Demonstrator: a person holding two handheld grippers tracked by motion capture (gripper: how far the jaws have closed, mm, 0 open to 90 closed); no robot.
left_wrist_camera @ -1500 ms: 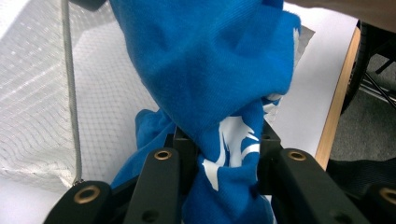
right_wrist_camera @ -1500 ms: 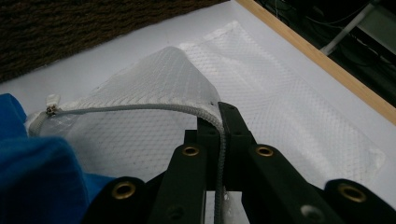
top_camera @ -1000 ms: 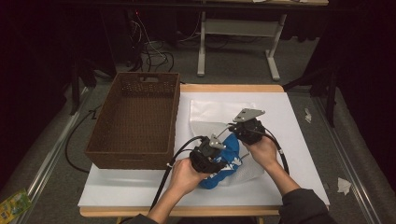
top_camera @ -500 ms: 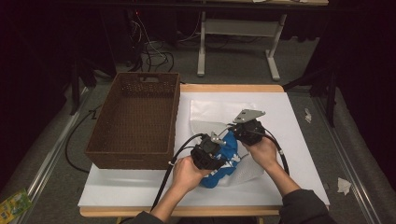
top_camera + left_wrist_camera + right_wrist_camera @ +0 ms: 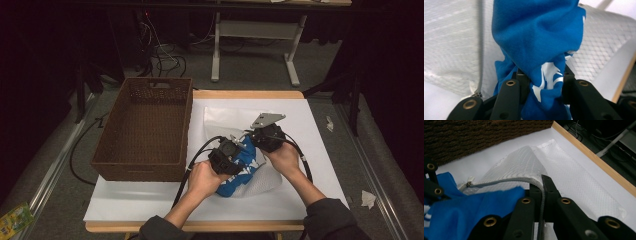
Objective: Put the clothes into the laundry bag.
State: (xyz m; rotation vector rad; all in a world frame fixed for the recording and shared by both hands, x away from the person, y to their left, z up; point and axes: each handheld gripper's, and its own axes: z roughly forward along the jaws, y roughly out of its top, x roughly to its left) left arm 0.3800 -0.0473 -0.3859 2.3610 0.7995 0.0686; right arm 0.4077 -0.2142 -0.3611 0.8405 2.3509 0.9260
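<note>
- Left tool (image 5: 541, 82), pinching your bunched blue shirt (image 5: 536, 37), may shove cloth past the mesh bag's (image 5: 564, 170) mouth.
- Right tool (image 5: 541, 187), clamped on the zipper edge (image 5: 506, 181), could slip off.

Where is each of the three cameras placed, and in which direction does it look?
High view: above the person's side, looking forward and down on the table; forearms, both hands show.
Left gripper view: on the left gripper, facing the blue garment it clamps.
Right gripper view: on the right gripper, pinching the mesh bag edge.
All share garment and bag.
</note>
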